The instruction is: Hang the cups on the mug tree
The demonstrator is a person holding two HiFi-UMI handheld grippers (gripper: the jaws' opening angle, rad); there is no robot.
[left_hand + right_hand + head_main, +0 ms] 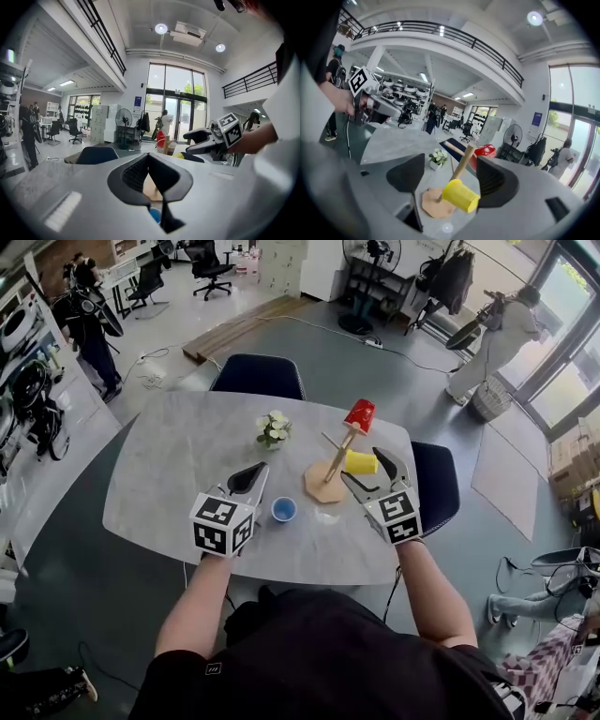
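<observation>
My left tongs (256,472) are pinched shut and empty, with the blue cup (283,509) on the table (178,460) just to their right. My right tongs (362,465) gape wide, one jaw on either side of the yellow cup (461,195) hanging on the mug tree (325,484). The red cup (359,414) hangs beyond them.

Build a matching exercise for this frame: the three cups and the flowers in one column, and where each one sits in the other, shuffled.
Things
1. red cup
2. yellow cup
3. blue cup
4. flowers

Places
A. upright on the table, beside the base of the mug tree
B. at the top of the mug tree
C. on the table, on the far side of the mug tree
D. on a lower peg, lying sideways

Pairs: 1-B, 2-D, 3-A, 4-C
</observation>
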